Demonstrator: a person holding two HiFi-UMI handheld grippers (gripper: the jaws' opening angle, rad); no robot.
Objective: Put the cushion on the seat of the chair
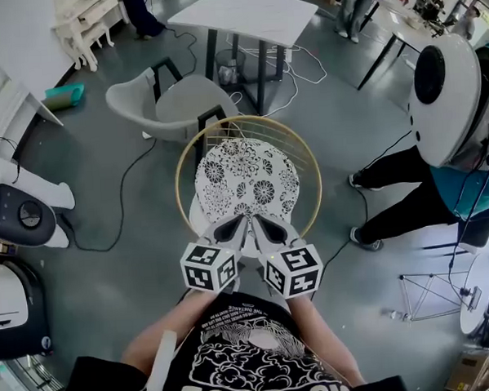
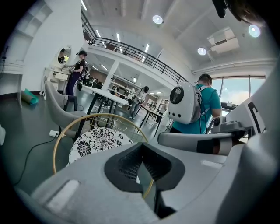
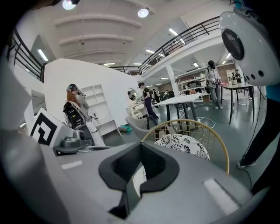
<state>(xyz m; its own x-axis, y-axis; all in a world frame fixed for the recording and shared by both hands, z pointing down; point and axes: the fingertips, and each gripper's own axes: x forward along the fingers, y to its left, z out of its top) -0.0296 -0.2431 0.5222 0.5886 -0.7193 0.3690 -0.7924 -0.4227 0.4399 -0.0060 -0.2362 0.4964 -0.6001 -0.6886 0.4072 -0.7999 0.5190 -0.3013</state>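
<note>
The cushion [image 1: 248, 178] is round and white with a black flower print, and it lies on the seat of the chair inside the gold hoop rim [image 1: 182, 165]. My left gripper [image 1: 232, 228] and right gripper [image 1: 268, 226] sit side by side at the cushion's near edge. In the left gripper view the left gripper [image 2: 141, 148] has its jaws together with a white sliver of cushion edge between the pads; the cushion [image 2: 98, 142] spreads out beyond. In the right gripper view the right gripper [image 3: 141, 148] is likewise shut on a printed white edge, with the cushion [image 3: 183, 144] ahead.
A grey shell chair [image 1: 170, 104] and a white table [image 1: 247, 15] stand just behind the hoop chair. A person with a white backpack [image 1: 448, 98] stands at the right. A cable [image 1: 122, 197] runs over the floor at the left, near white machines [image 1: 25, 214].
</note>
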